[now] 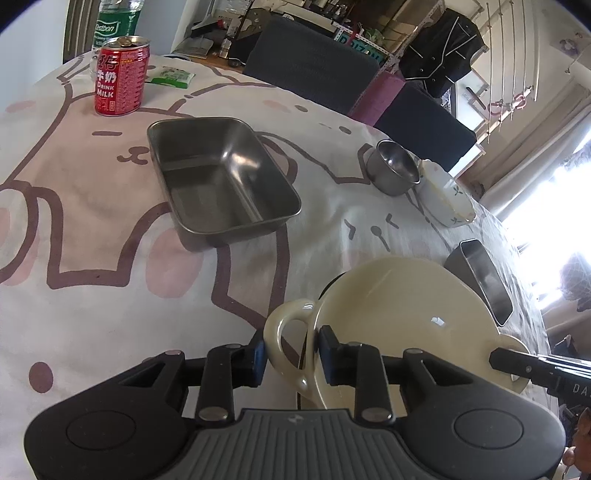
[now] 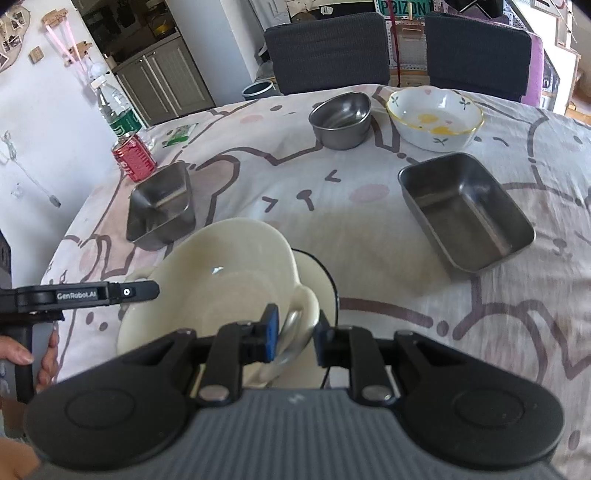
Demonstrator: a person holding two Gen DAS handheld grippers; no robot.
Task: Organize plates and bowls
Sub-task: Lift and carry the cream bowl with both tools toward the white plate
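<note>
A cream two-handled bowl [image 1: 399,314] is held between both grippers, just above a dark-rimmed plate [image 2: 317,273] under it. My left gripper [image 1: 291,356] is shut on the bowl's left handle [image 1: 284,328]. My right gripper [image 2: 295,334] is shut on the bowl's right handle [image 2: 304,306]; the bowl [image 2: 218,280] tilts in that view. A steel rectangular tray [image 1: 221,177] sits ahead of the left gripper. A second steel tray [image 2: 465,210], a round steel bowl [image 2: 341,118] and a white flowered bowl [image 2: 434,116] stand further back.
A red milk can [image 1: 120,75] and a green-labelled water bottle [image 1: 112,27] stand at the far left edge, with a green packet [image 1: 170,75] near them. Two dark chairs [image 2: 328,51] stand behind the table. The cloth [image 1: 92,206] shows pink cartoon prints.
</note>
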